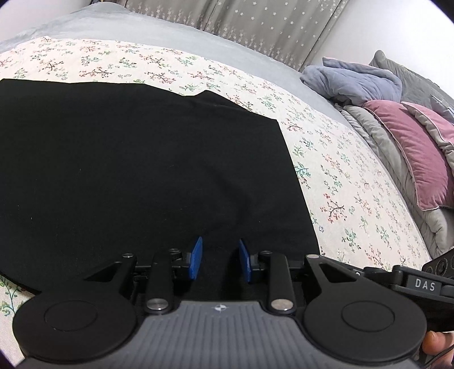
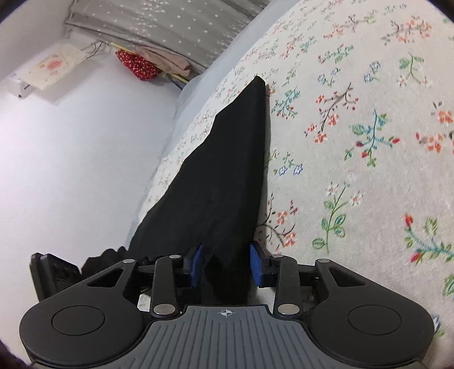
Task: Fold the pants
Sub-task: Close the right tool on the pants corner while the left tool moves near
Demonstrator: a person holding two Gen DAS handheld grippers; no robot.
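Black pants lie spread flat on a floral bedspread. My left gripper sits at their near edge, blue pads closed on a ridge of the black cloth. In the right wrist view the pants run away as a long narrow strip. My right gripper is shut on a bunched end of that strip, the cloth pinched between its blue pads. Part of the other gripper's black body shows at the lower right of the left wrist view, with a fingertip below it.
A pink pillow, grey quilted bedding and a blue-grey blanket pile up at the right of the bed. A starred grey curtain hangs behind. A white wall runs along the bed's far side, with red cloth hanging by it.
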